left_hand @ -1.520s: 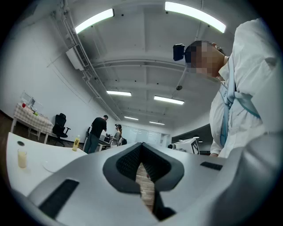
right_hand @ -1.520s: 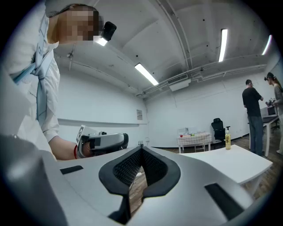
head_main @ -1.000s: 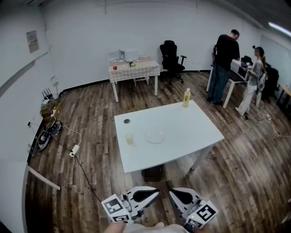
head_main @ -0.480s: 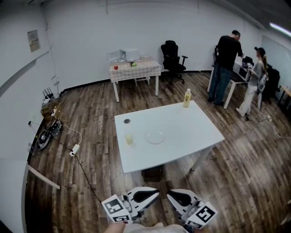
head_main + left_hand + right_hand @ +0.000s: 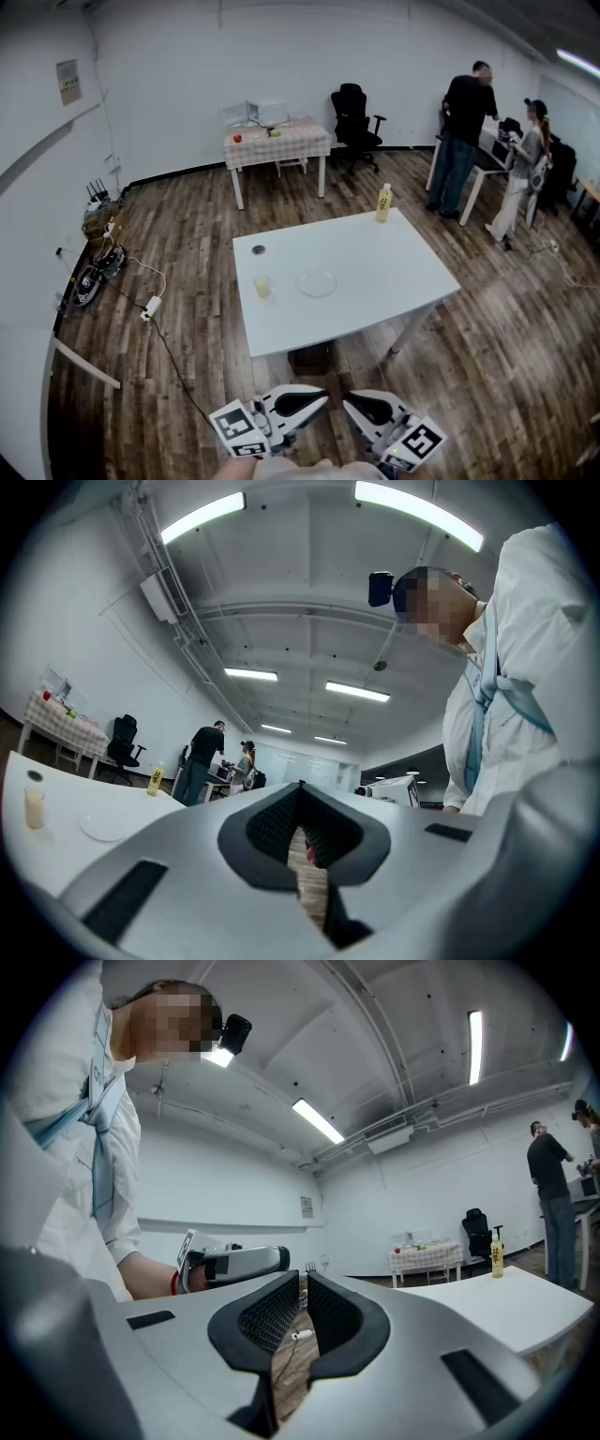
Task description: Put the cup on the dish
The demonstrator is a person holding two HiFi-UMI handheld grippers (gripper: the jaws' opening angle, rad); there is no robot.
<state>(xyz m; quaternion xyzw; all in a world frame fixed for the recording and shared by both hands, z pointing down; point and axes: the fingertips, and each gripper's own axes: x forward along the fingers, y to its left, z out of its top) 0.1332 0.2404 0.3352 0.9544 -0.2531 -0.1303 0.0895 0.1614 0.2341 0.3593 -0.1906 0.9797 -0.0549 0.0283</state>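
Observation:
A small yellowish cup [image 5: 262,285] stands on the left part of the white table [image 5: 375,300], with a clear round dish [image 5: 317,283] just to its right. Both grippers hang low in front of the table, well short of it. My left gripper [image 5: 298,403] is shut and holds nothing. My right gripper [image 5: 375,407] beside it has its jaws together and is empty too. In the left gripper view the cup [image 5: 35,808] and dish [image 5: 103,828] show far off at the left, beyond the closed gripper [image 5: 300,786]. The right gripper view shows its gripper [image 5: 304,1277] and the table [image 5: 525,1307].
A yellow bottle [image 5: 382,202] stands at the table's far right corner and a small dark round thing [image 5: 258,250] at its far left. Two people [image 5: 464,131] stand at a desk at the back right. A checked table [image 5: 277,145], an office chair [image 5: 354,117] and floor cables [image 5: 150,305] lie beyond.
The right gripper has drifted slightly to the left, and the view has shifted a little. Cup and dish have not moved.

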